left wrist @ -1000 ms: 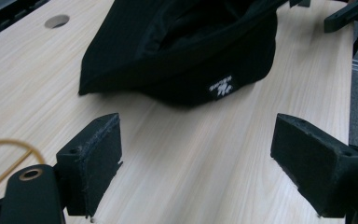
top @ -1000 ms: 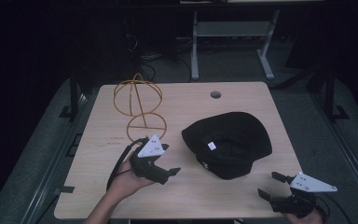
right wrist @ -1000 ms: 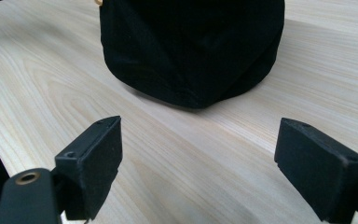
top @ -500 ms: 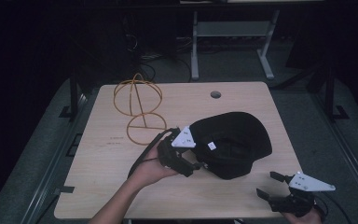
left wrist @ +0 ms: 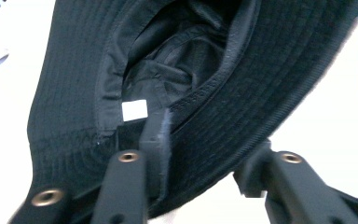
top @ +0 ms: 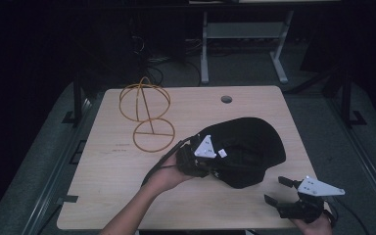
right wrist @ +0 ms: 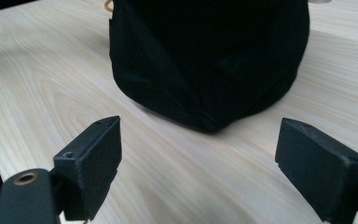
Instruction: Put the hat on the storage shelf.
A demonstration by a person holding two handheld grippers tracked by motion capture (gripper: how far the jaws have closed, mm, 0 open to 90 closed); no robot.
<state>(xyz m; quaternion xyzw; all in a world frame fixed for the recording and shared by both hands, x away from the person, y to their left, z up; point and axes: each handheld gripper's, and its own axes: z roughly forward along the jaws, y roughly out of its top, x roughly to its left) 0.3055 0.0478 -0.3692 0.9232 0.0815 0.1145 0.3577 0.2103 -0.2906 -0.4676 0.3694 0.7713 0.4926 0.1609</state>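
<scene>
The black bucket hat (top: pixel 245 149) lies brim-up on the tabletop (top: pixel 127 181); my left hand-held gripper (left wrist: pixel 200 154) has just been closing on its brim, one jaw inside. The wire hat stand (top: pixel 147 115) stands beyond my left hand-held gripper. My right hand-held gripper (top: pixel 280 191) gapes empty nearby.
</scene>
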